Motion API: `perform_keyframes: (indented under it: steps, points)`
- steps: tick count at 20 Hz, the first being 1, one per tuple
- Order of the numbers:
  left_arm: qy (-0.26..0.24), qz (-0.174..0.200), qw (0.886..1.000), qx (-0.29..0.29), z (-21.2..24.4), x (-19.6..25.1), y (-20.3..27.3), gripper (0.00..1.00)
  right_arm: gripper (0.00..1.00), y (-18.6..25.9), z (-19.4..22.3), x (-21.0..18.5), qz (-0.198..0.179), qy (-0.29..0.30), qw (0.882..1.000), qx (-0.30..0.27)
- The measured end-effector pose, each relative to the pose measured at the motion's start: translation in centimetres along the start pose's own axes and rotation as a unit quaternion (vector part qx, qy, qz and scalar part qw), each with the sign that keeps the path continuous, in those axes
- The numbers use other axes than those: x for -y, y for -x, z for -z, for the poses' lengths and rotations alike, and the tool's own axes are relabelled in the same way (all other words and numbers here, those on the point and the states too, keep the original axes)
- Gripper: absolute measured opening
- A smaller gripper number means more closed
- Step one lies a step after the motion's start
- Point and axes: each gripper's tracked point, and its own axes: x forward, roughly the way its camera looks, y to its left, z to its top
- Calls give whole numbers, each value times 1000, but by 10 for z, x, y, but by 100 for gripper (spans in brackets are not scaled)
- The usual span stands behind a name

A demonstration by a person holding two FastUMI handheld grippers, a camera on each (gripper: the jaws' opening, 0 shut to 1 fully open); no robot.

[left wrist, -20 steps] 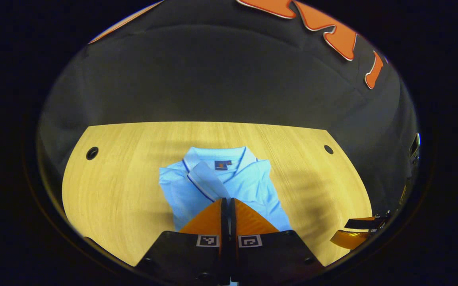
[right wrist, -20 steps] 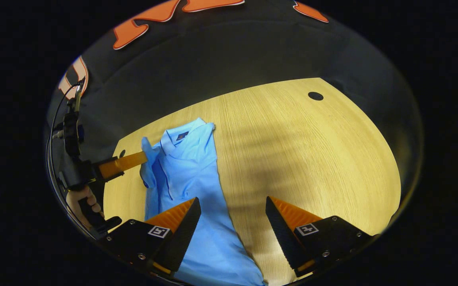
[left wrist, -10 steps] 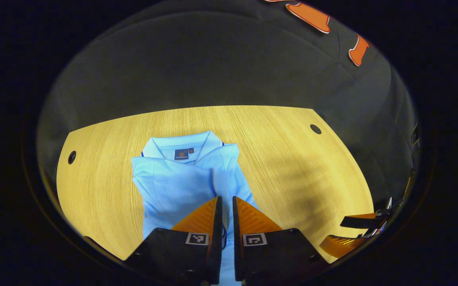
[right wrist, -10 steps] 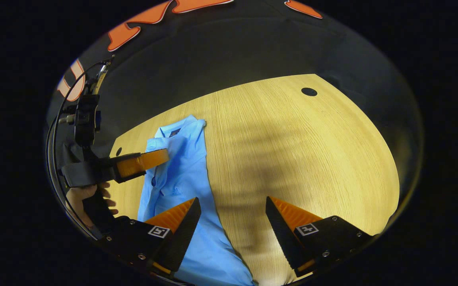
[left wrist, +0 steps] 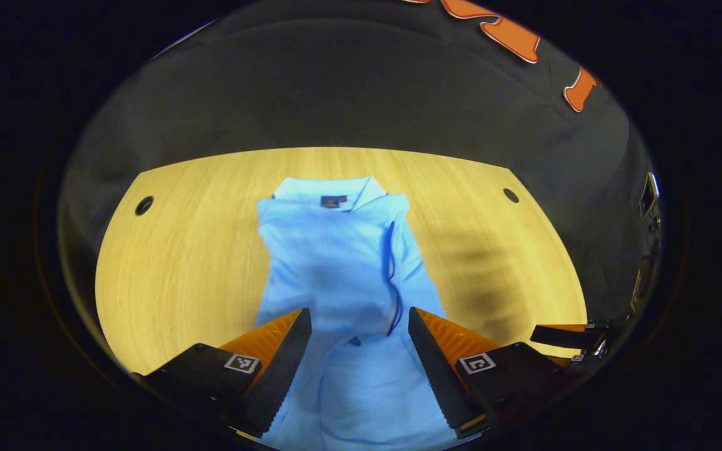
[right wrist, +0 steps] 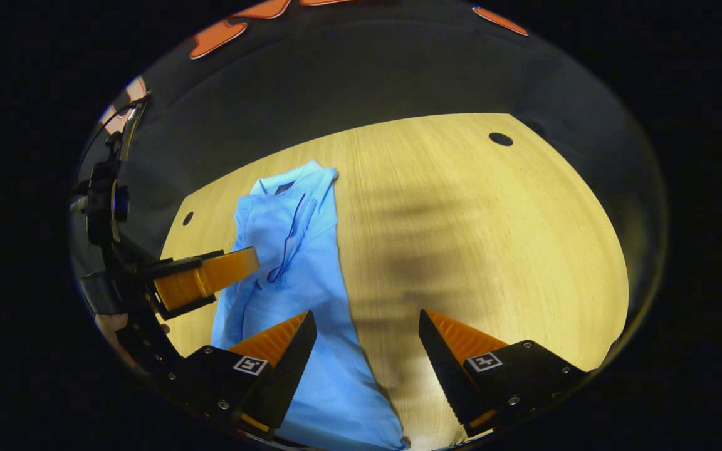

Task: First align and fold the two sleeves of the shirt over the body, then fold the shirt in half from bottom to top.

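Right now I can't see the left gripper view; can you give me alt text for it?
A light blue shirt lies lengthwise on a wooden table, collar at the far end, with a sleeve folded over its body. The left gripper is open above the shirt's near part, holding nothing. The right gripper shows at the right edge.

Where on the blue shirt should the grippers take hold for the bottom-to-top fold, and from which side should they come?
Grip the blue shirt at its bottom hem, one corner per gripper, coming in from the near table edge. The sleeves already lie over the body and the collar points away, so the hem is the free end nearest both. The left gripper and right gripper are both open.
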Motion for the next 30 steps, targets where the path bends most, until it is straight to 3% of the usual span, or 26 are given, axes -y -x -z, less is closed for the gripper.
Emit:
perform_keyframes:
  steps: [8,13,21,22,30]
  points:
    - [1,-42,997,-64,125,-54,63,100,99,15,96,-10,18,61,996,-70]
    - [1,-56,992,-111,193,-61,98,99,99,39,161,-9,22,57,991,-121]
    - [1,-90,982,-168,240,-82,118,99,99,57,231,5,50,78,979,-183]
    - [2,-91,981,-173,256,-84,117,100,99,57,234,7,57,86,977,-187]
    - [13,-89,978,-188,250,-70,106,99,98,54,238,10,87,95,973,-192]
